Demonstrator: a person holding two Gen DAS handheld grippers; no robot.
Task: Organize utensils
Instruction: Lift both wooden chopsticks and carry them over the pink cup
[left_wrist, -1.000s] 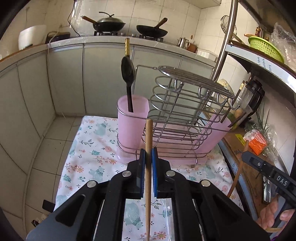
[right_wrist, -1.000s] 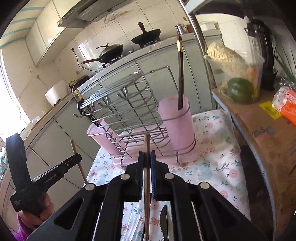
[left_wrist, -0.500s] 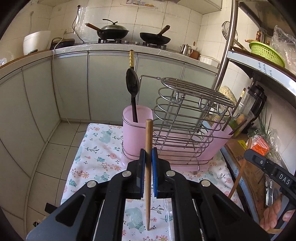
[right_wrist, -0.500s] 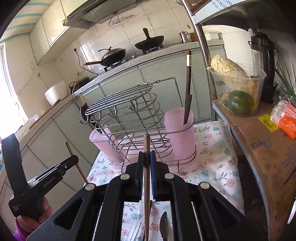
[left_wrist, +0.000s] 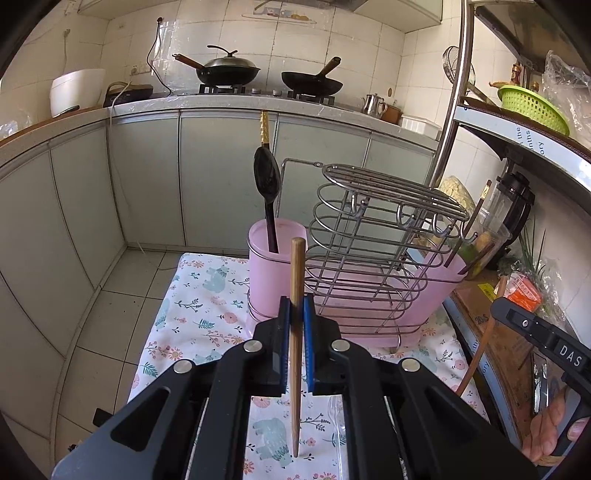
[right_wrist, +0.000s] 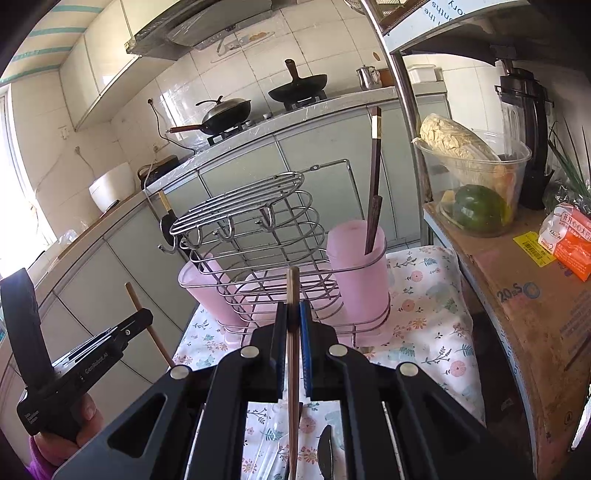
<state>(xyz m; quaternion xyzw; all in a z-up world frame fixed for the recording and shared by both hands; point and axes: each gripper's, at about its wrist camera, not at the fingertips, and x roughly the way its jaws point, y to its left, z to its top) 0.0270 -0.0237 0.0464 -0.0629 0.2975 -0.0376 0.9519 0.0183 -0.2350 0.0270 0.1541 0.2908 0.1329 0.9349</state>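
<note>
My left gripper (left_wrist: 295, 314) jaws pinching a wooden chopstick (left_wrist: 296, 295), my right gripper (right_wrist: 291, 317) jaws pinching another chopstick (right_wrist: 292, 295), pink utensil rack (left_wrist: 369, 266) ahead

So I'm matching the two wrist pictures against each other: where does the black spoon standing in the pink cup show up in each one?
Left wrist view: the black spoon stands upright in the near pink cup, left of the wire rack.
Right wrist view: only a dark sliver of it shows behind the rack's far left end.
Shared landmark: the wire rack.
</note>
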